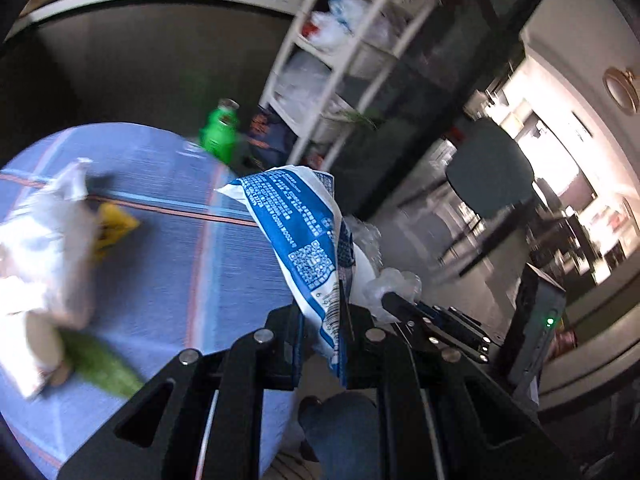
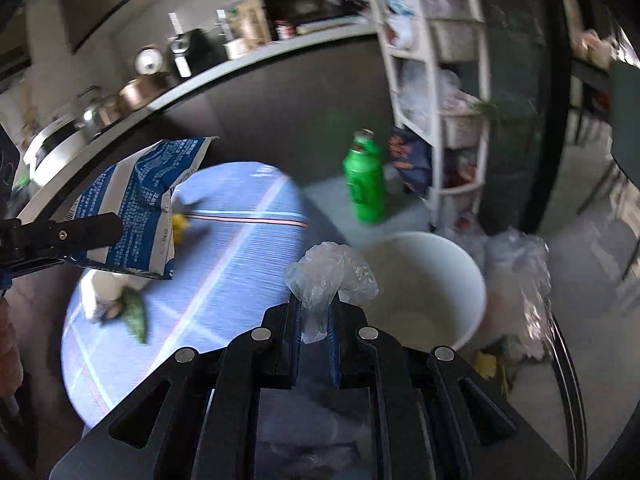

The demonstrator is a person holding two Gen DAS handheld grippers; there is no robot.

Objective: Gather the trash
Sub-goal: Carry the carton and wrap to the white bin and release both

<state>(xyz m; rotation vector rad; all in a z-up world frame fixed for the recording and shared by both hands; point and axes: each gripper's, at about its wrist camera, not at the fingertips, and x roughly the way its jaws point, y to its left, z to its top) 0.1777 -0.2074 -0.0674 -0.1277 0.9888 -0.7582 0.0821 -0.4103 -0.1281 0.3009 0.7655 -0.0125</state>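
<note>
My left gripper is shut on a blue and white printed wrapper, held above the edge of the round table with the blue cloth. The same wrapper and left gripper show at the left of the right wrist view. My right gripper is shut on a crumpled clear plastic film, beside a white bucket on the floor; the film also shows in the left wrist view. On the table lie a white bag, a yellow wrapper and a green wrapper.
A green bottle stands on the floor beyond the table. A white shelf rack full of bags stands behind it. A clear plastic bag hangs on a frame right of the bucket. A dark counter runs behind.
</note>
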